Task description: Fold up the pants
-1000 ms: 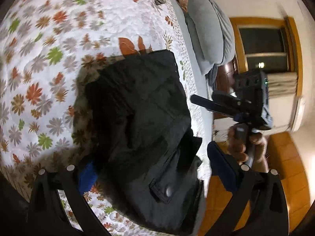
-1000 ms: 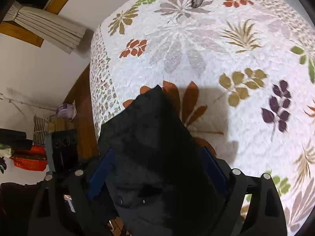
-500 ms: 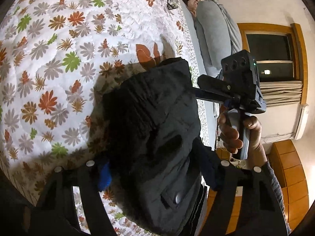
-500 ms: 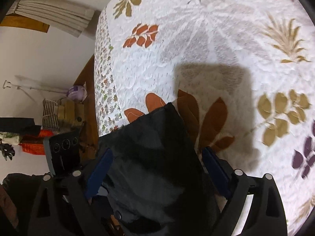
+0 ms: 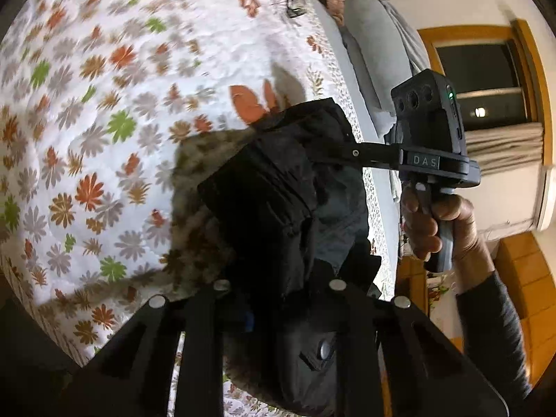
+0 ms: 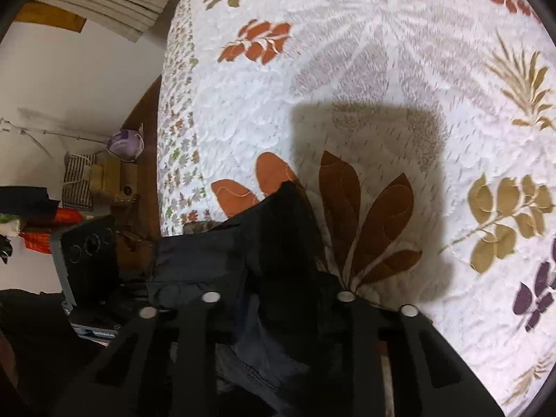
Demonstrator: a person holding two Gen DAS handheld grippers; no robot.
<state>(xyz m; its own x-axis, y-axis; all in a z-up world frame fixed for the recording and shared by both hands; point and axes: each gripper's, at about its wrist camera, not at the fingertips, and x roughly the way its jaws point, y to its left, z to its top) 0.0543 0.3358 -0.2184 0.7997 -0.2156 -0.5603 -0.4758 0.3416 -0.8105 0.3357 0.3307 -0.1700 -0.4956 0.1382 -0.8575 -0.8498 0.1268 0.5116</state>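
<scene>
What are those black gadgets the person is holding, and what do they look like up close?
Each is a black handheld tool. The right tongs sit on a boxy body with round lenses, a green light and a "DAS" label, above a grey pistol grip. The left tongs show slotted black fingers with silver studs. The person wears a dark grey sleeve.

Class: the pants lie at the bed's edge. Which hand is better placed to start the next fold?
Neither clearly: left gripper and right gripper are both closing on the pants, so probably both lift together.
</scene>
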